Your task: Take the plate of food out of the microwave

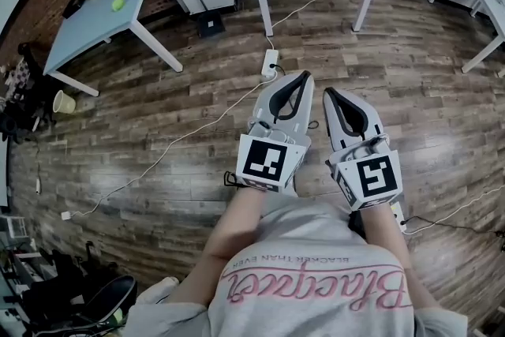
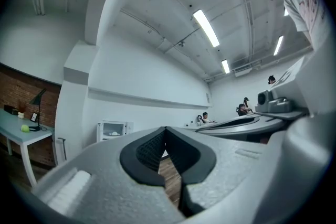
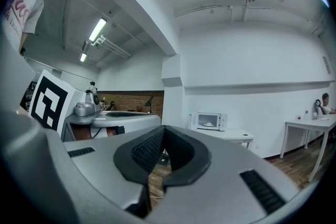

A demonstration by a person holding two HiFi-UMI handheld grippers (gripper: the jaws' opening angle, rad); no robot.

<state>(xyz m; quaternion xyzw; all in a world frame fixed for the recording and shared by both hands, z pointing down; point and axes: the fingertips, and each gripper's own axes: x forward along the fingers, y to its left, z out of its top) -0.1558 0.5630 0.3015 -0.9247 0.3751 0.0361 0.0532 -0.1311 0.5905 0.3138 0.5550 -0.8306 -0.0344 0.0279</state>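
Left gripper (image 1: 295,80) and right gripper (image 1: 332,95) sat closed, empty, well short of microwave (image 3: 211,121). Plate (image 3: 209,124) inside judged rigid, breakable, slick; best pinched at rim, kept level.

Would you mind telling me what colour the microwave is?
White. The microwave shows best in the right gripper view.

Upper left, a pale table (image 1: 87,31) holds a green ball (image 1: 117,4); a power strip (image 1: 270,61) lies mid-frame on the wood floor (image 1: 394,51).
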